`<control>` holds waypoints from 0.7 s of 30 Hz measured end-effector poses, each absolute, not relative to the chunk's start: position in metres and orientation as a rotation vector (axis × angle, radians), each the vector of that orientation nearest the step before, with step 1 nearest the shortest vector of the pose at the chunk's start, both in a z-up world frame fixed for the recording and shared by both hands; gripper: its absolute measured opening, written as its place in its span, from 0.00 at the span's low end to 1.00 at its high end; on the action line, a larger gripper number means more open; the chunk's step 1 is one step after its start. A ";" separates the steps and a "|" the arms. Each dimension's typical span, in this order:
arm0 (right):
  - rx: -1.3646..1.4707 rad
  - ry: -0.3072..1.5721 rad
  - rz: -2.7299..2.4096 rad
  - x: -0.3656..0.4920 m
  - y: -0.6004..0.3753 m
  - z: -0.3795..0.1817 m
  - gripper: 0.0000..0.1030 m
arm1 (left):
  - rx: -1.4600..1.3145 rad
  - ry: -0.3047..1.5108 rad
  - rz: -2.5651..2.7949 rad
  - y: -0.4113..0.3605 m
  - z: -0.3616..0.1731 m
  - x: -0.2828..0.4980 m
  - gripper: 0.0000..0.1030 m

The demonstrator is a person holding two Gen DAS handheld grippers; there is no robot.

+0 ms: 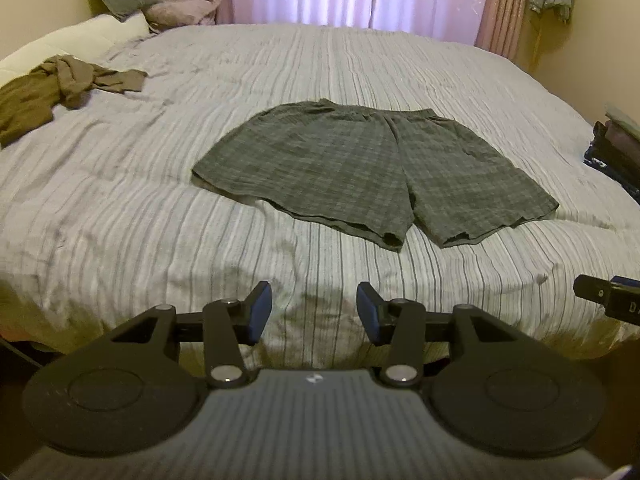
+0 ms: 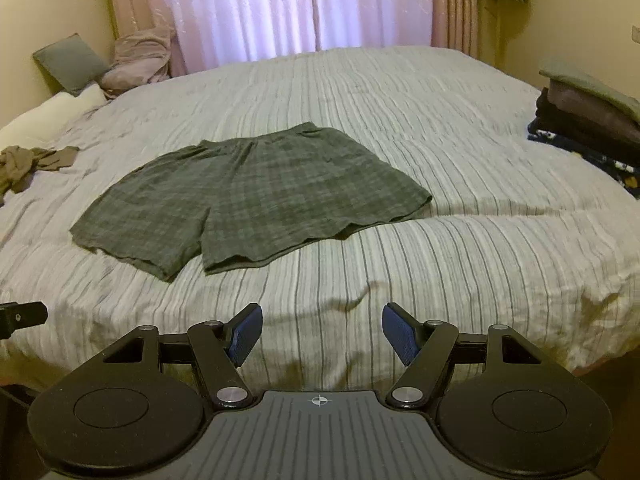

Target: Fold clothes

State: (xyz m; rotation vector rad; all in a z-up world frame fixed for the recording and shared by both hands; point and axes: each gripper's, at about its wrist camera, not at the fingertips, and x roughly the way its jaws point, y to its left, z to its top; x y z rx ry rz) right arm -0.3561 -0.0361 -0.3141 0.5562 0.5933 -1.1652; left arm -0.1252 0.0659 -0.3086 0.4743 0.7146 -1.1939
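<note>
Shorts lying flat mid-bed, unfolded. Thin, limp fabric, prob sagging when lifted; pinching at waistband/hem corners. L gripper & R gripper both hovering wide, empty.

Each gripper, the left gripper and right gripper, is matte black: two round discs flank a grey ribbed plate bearing a small crosshair mark. Silver pivot screws join angular black links, ending in blue textured pads.
</note>
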 end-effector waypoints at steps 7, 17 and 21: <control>0.549 0.589 -1.121 -0.356 -0.024 -0.313 0.68 | 0.477 0.678 -1.177 0.086 -0.300 -0.137 0.44; 0.554 0.574 -1.110 -0.356 -0.019 -0.312 0.68 | 0.494 0.667 -1.208 0.086 -0.298 -0.143 0.45; 0.564 0.584 -1.117 -0.356 -0.025 -0.314 0.68 | 0.512 0.677 -1.217 0.078 -0.302 -0.144 0.45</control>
